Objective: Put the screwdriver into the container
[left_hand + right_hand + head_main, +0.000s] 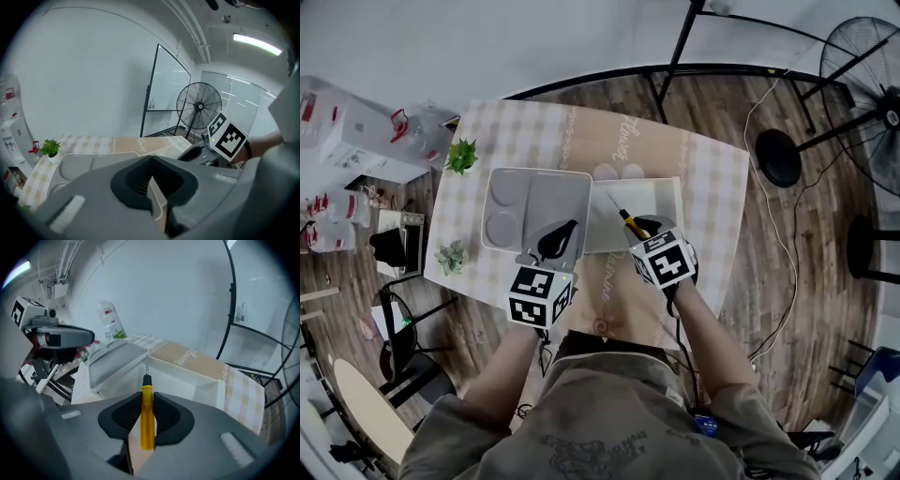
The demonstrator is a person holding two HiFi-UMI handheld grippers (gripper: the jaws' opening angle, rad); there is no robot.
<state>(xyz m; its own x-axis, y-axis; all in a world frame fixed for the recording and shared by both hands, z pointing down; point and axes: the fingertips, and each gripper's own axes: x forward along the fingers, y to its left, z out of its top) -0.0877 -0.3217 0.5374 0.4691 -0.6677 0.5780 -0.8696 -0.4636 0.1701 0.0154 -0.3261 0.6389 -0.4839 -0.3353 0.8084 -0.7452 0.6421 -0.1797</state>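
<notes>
A yellow-handled screwdriver point(147, 416) with a black collar and thin metal shaft is clamped between the jaws of my right gripper point(147, 420), its tip pointing forward over the white rectangular container point(187, 380). From above, the screwdriver point(626, 217) sticks out of the right gripper point(649, 228) over the near part of the container point(661, 199). My left gripper point(558, 241) hovers over the near edge of a grey compartment tray point(534, 192); its jaws are shut with nothing between them point(149, 185).
The tray point(79, 161) lies left of the container on a checked tablecloth point(712, 187). Two small potted plants point(461, 156) point(451, 256) stand at the table's left edge. A floor fan point(862, 84) and stand legs are beyond the table on the right.
</notes>
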